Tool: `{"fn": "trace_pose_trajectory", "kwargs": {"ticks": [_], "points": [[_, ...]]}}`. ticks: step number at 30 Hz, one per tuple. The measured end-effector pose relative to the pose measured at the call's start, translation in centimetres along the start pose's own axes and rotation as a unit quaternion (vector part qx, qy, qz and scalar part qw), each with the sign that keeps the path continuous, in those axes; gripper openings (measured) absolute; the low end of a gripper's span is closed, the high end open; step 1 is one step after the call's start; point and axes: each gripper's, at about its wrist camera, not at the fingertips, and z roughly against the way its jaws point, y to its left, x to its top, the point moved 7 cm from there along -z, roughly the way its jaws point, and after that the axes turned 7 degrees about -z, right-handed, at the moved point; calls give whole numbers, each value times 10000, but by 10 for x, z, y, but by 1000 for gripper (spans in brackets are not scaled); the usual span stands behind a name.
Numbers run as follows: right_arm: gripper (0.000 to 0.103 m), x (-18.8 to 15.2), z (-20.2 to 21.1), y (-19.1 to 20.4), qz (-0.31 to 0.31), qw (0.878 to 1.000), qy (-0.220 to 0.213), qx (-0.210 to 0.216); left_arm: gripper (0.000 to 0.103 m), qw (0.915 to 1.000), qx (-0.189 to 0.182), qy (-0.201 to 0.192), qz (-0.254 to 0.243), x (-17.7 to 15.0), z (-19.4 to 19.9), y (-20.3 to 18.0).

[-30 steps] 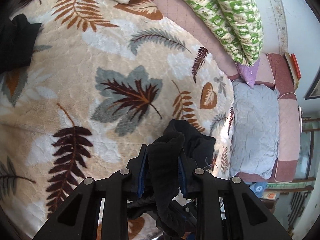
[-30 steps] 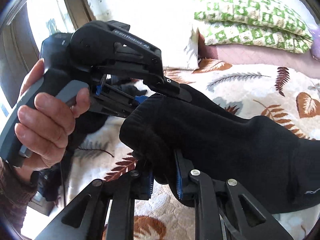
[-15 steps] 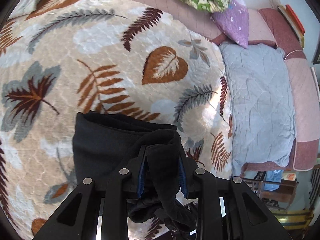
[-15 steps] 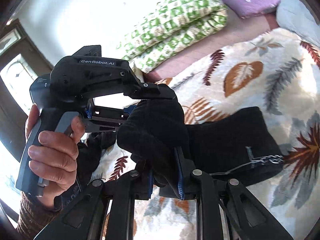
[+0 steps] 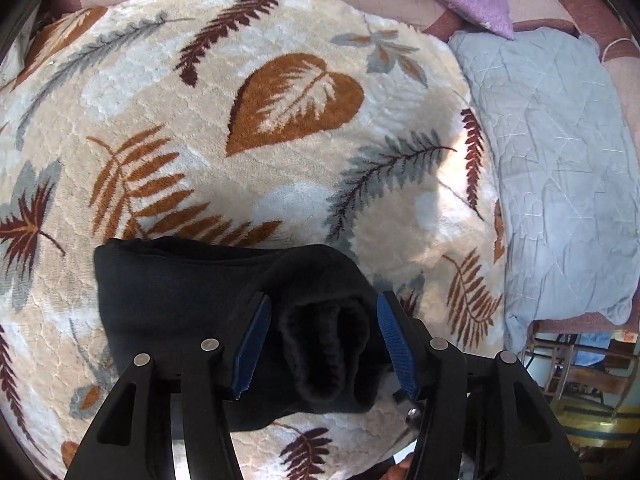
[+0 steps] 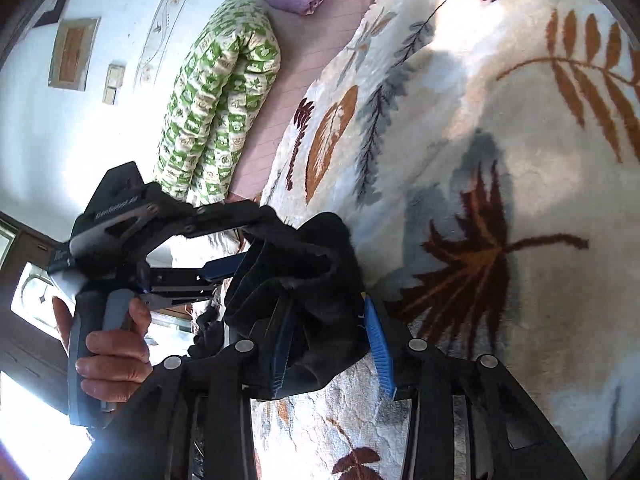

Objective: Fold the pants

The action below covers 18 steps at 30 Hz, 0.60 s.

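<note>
The black fleece-lined pants [image 5: 176, 300] lie bunched on the cream plush blanket with brown and grey leaf print [image 5: 280, 152], their folded body spreading left of the tools. The left gripper [image 5: 324, 340] has its blue-padded jaws spread apart, a thick roll of the dark fabric sitting loosely between them, released rather than pinched. To its right, the right gripper [image 6: 332, 344] likewise stands with jaws parted around a bunched edge of the same garment. Farther right on the bed rests a pale blue quilted pillow [image 5: 560, 184].
</note>
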Motion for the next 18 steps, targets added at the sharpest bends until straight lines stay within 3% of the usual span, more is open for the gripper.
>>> {"fn": "trace_pose_trajectory", "kwargs": {"ticks": [4, 7, 13, 18], "points": [[42, 26, 25, 7, 103, 9995, -300, 59, 74, 9973, -155, -710, 51, -31, 59, 15], [50, 34, 39, 27, 397, 9986, -326, 115, 75, 9937, -280, -1048, 272, -69, 76, 34], [50, 28, -4, 72, 1161, 9917, 542, -118, 73, 9841, -660, -1222, 1111, -140, 59, 72], [50, 16, -38, 70, 1477, 9816, 887, -818, 73, 9723, -856, -1288, 1750, -146, 32, 78]]}}
